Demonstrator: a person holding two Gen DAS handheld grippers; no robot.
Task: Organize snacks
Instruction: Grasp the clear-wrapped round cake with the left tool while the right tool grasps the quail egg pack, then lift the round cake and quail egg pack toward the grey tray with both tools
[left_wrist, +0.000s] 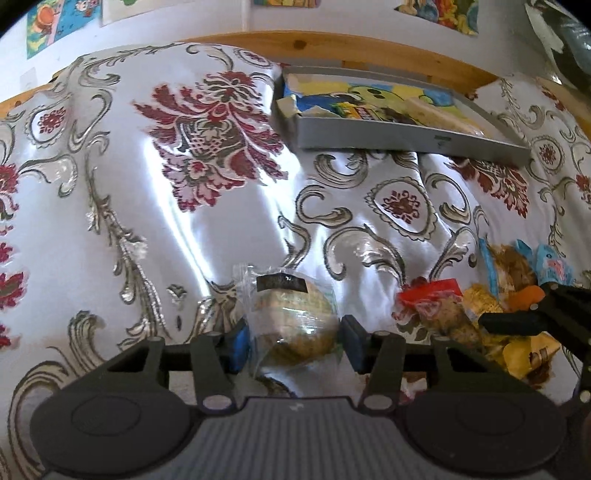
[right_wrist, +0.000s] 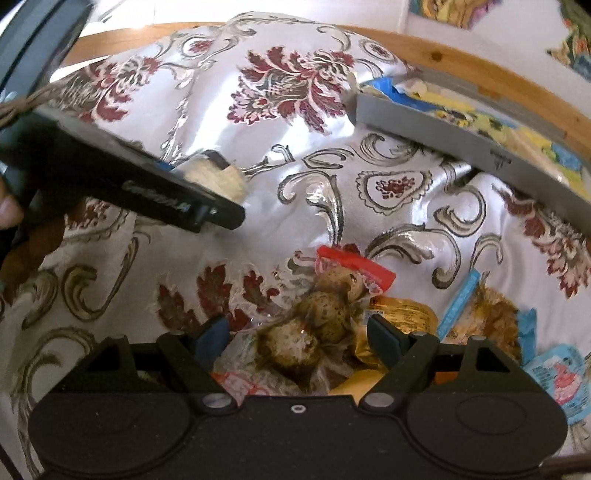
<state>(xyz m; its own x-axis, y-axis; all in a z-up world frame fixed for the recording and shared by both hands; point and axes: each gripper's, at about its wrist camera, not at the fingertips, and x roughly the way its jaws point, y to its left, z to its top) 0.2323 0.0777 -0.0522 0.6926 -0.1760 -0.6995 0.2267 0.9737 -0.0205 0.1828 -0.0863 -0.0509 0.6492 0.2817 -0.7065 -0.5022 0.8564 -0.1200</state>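
Observation:
My left gripper (left_wrist: 295, 343) is shut on a round pale cake in clear wrap (left_wrist: 295, 317), held just above the flowered cloth. In the right wrist view that same left gripper (right_wrist: 231, 188) reaches in from the upper left with the cake (right_wrist: 218, 177) between its fingers. My right gripper (right_wrist: 299, 336) is open over the snack pile, and a clear packet of brown speckled eggs with a red top (right_wrist: 317, 325) lies between its fingers. In the left wrist view the right gripper (left_wrist: 517, 314) shows at the right edge above the pile (left_wrist: 461, 310).
A shallow grey box (left_wrist: 406, 136) (right_wrist: 461, 144) holding several snack packets sits at the back right, against the wooden rail (left_wrist: 332, 44). A yellow packet (right_wrist: 402, 314) and blue packets (right_wrist: 554, 376) lie beside the eggs. The shiny flowered cloth (left_wrist: 184, 221) covers the surface.

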